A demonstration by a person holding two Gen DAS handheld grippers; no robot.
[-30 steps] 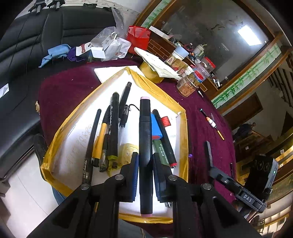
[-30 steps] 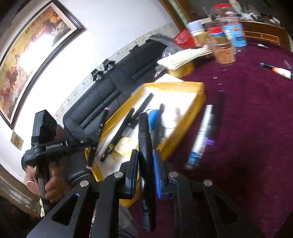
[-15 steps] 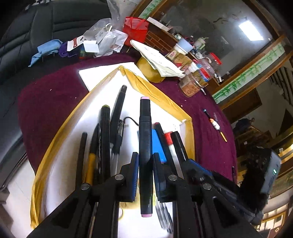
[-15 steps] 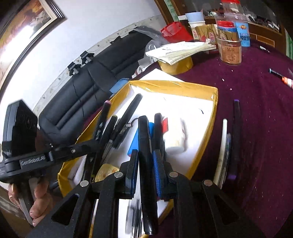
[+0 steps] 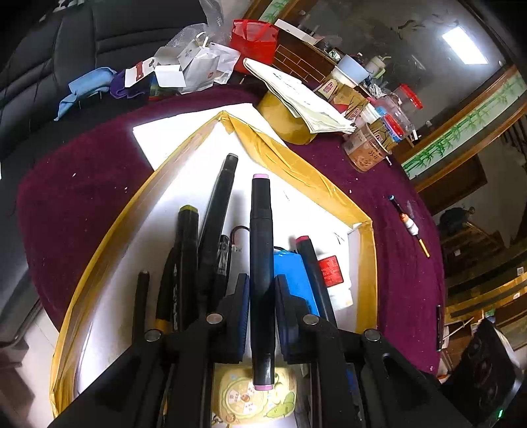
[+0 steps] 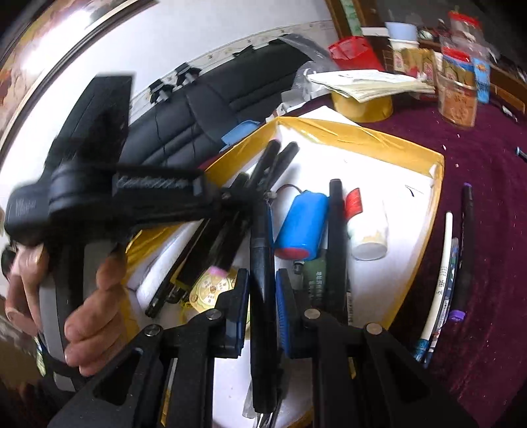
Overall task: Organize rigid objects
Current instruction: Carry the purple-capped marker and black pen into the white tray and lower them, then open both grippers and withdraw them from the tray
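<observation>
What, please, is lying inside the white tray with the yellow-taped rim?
White tray with yellow-taped rim: several black pens, a blue cylindrical battery, a white red-labelled tube and a round yellow sticker. Both grippers cover its near part.

The worktop [image 5: 82, 184] wears a deep-pile maroon cloth, matt and flecked with crumbs. On it, the tray [image 5: 290, 164] is white foam-like board with a rim bound in glossy yellow tape, creased at the corners. In the tray, the marker [image 5: 262, 250] has a smooth black plastic barrel with a dull sheen; the battery [image 6: 301, 224] beside it is wrapped in shiny blue film. Behind the tray, the sofa [image 5: 138, 29] looks like black leather. The fingers [image 5: 242, 309] carry matt blue rubbery pads.
</observation>
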